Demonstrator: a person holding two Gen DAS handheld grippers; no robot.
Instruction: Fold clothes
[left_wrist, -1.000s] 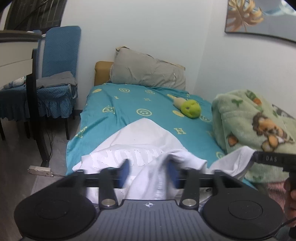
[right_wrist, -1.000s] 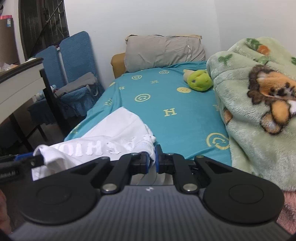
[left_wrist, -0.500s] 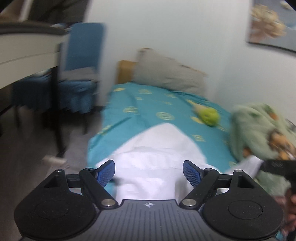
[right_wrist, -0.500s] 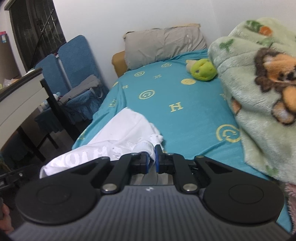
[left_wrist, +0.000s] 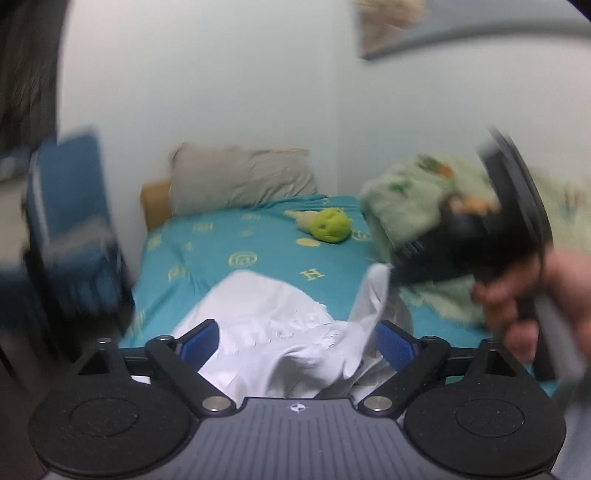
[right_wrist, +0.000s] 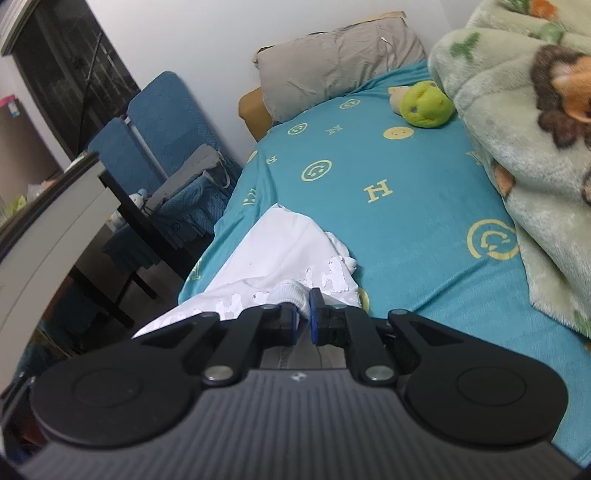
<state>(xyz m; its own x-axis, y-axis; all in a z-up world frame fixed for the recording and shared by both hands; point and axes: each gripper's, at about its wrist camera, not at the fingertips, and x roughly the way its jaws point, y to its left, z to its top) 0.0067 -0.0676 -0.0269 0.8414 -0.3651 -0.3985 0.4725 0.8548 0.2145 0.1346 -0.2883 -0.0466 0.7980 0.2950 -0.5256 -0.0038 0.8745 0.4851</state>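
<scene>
One crumpled white shirt (right_wrist: 280, 251), cracked lettering

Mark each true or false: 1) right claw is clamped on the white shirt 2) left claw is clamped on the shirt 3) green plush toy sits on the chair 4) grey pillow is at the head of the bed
1) True: the right claw is shut on the white shirt.
2) False: the left claw is opening; cloth lies between its pads, unpinched.
3) False: the green plush toy lies on the teal sheet, beside the fleece blanket.
4) True: the grey pillow sits at the head of the bed.
</scene>
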